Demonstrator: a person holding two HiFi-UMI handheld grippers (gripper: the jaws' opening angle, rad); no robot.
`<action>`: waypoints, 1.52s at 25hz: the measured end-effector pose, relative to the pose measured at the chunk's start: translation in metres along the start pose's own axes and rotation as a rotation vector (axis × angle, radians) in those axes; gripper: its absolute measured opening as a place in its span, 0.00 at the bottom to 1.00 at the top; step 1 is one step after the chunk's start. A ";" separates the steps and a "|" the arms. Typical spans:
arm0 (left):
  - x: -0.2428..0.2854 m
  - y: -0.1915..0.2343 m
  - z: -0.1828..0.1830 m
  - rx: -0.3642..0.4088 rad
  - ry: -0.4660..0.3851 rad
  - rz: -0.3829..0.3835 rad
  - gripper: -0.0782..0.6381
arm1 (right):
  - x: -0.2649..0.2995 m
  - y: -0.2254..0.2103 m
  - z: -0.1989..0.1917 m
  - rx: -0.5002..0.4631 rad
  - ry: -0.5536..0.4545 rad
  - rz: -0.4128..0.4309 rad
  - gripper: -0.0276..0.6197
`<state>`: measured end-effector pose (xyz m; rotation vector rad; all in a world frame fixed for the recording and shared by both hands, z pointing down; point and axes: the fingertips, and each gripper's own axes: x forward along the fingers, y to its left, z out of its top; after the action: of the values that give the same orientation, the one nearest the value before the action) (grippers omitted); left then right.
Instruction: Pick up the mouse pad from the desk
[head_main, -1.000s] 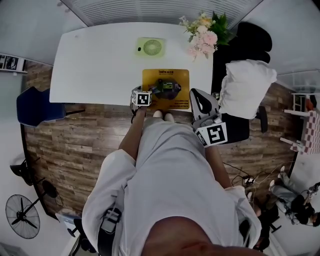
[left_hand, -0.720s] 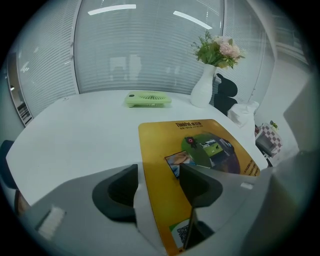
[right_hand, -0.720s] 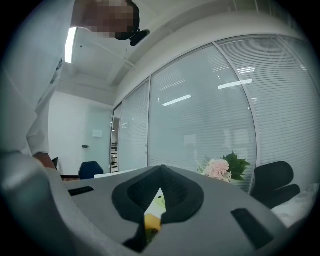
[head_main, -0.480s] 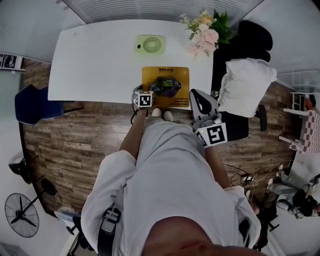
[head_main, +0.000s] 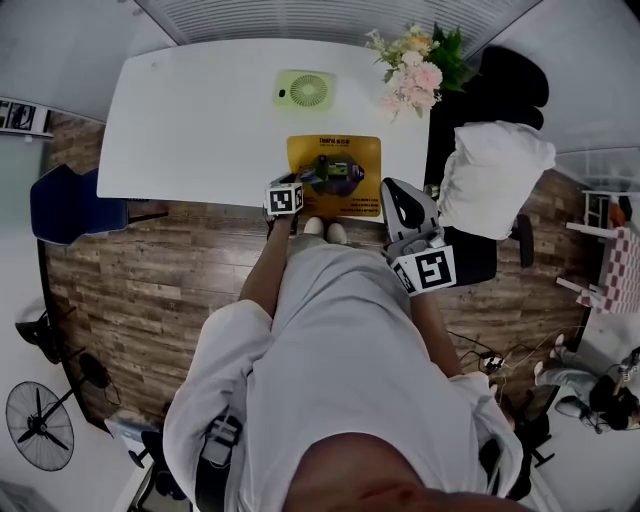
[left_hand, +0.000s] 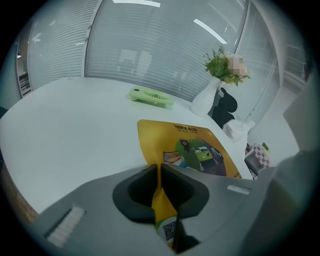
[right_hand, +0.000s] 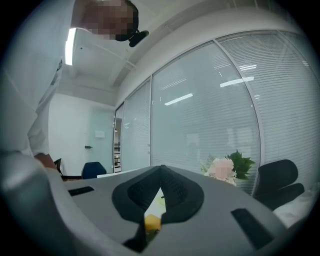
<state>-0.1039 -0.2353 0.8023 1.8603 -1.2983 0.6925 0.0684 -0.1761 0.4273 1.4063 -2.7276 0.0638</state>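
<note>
**Head view.** Seen from above, a person in white stands at the near edge of a white desk. A yellow pad with a printed picture lies flat at the middle of that edge. The left gripper reaches down to the pad's near left corner. The right gripper is held just beside the pad's right edge, above the desk edge. A green fan lies further back on the desk, and flowers stand at the far right corner. A blue chair is at the left. A black chair and a white cushion are at the right. The floor is wood.

**Left gripper view.** The left gripper points down at the desk. Its jaws are closing, now only a narrow slit apart, and the pad's near corner is pinched between them. The rest of the pad stretches away flat on the desk. Beyond it are the fan and a white vase holding the flowers, in front of a glass wall with blinds.

**Right gripper view.** The right gripper is held level, with its jaw tips together and nothing gripped. A bit of yellow shows through the gap lower down, but I cannot tell what it is. Past the jaws are the flowers, the black chair, the blue chair and the glass wall. The person's white sleeve fills the left side.
</note>
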 end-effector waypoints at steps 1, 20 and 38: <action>-0.001 0.000 0.000 0.003 0.001 -0.016 0.14 | 0.000 -0.001 0.000 -0.001 0.000 -0.002 0.04; -0.046 -0.035 0.025 0.101 -0.170 -0.233 0.13 | 0.003 -0.009 -0.004 0.007 -0.004 -0.013 0.04; -0.117 -0.118 0.090 0.355 -0.362 -0.360 0.13 | 0.003 -0.014 -0.010 0.036 -0.014 -0.014 0.04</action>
<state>-0.0317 -0.2228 0.6279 2.5198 -1.0521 0.4226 0.0787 -0.1862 0.4371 1.4407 -2.7415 0.1035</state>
